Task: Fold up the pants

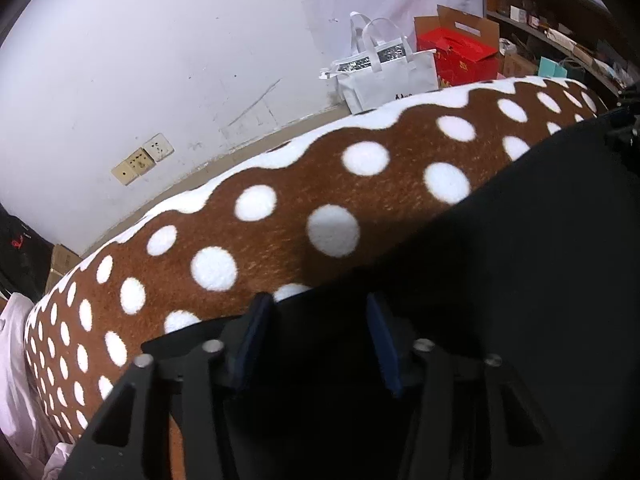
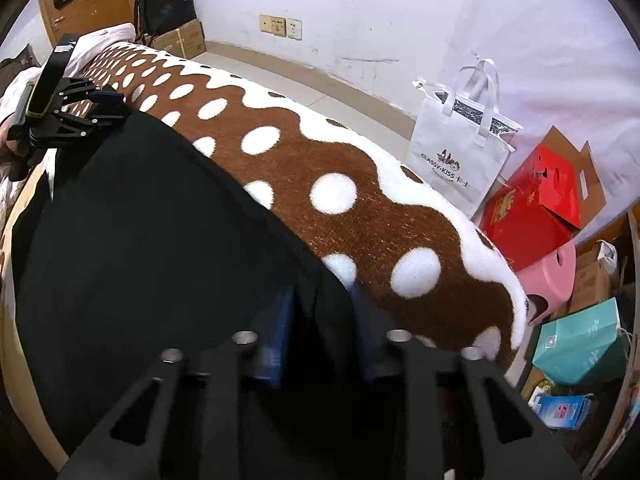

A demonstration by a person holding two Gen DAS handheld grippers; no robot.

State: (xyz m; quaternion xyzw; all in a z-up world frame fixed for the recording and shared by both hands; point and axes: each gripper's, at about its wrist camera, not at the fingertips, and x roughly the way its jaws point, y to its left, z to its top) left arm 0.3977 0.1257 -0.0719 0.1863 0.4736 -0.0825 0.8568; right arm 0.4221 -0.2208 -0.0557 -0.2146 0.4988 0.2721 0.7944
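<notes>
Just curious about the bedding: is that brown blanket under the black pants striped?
No, the brown blanket under the black pants carries white dots, not stripes.

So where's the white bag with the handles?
The white bag stands on the floor against the wall, beyond the spotted blanket, beside the red box.

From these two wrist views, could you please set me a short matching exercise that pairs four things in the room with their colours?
Things:
1. pants
2. blanket
3. tote bag
4. stool

Colours:
A. pink
B. brown with white dots
C. black
D. white

Pairs: 1-C, 2-B, 3-D, 4-A
</notes>
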